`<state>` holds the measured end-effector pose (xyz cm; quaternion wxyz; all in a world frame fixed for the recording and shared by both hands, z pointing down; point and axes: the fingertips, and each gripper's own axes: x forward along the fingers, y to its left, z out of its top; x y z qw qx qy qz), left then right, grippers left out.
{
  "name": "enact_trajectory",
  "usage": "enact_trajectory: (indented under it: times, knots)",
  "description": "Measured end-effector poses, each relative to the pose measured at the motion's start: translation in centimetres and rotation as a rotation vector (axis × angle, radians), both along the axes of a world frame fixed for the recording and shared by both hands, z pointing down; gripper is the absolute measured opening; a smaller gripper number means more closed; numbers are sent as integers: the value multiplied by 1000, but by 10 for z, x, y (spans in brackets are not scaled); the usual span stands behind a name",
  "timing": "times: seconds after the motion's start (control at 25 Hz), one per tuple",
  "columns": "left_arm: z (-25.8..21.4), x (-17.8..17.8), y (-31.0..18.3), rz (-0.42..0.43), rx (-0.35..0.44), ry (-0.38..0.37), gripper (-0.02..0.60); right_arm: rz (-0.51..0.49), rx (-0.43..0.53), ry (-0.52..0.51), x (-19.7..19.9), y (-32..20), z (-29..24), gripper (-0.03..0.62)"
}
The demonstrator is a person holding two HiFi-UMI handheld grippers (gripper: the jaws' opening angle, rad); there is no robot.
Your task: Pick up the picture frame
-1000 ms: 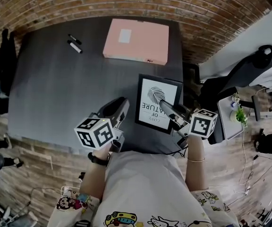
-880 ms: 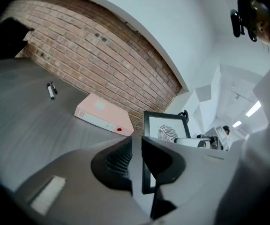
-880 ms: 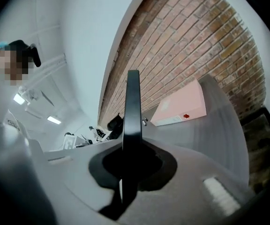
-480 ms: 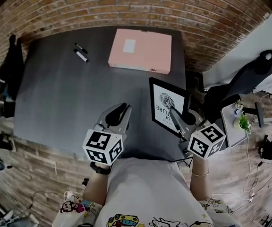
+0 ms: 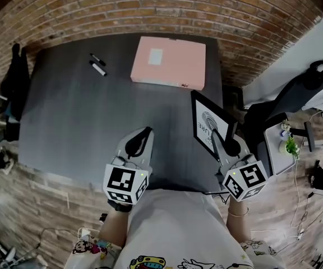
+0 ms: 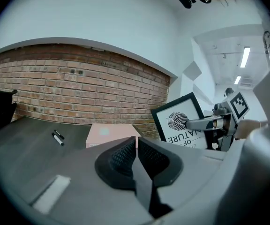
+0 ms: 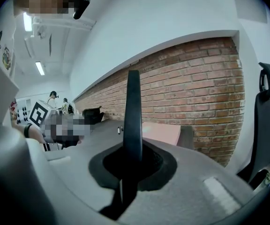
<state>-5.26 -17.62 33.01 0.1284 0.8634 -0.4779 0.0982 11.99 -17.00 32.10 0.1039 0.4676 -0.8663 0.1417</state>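
Observation:
The picture frame, black with a white fingerprint print, is off the dark table and tilted up on edge at the table's right side. My right gripper is shut on its near edge. In the right gripper view the frame shows edge-on as a black bar between the jaws. My left gripper hovers over the table's front middle, left of the frame. Its jaws are closing, almost together, with nothing between them. The left gripper view shows the frame held up at the right.
A flat pink box lies at the table's far side, and two markers lie at the far left. A brick wall runs behind. A black office chair and a small stand with a plant are to the right.
The right gripper has raised the frame and rolled it from nearly flat to standing on edge. The left gripper has risen and rolled, and its jaws have narrowed.

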Motion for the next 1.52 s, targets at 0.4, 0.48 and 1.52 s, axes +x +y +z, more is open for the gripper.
enact_trajectory:
  times: [0.4,0.48,1.52]
  knots:
    - [3,6,6,25,4,14,14,31,9,7,8,12,5,12]
    - [4,6,8,28,2,20,12,29,8,13,8,14,7,12]
    - [14,1,6,12,-18,19,14,37,21,-15,6,10,8,12]
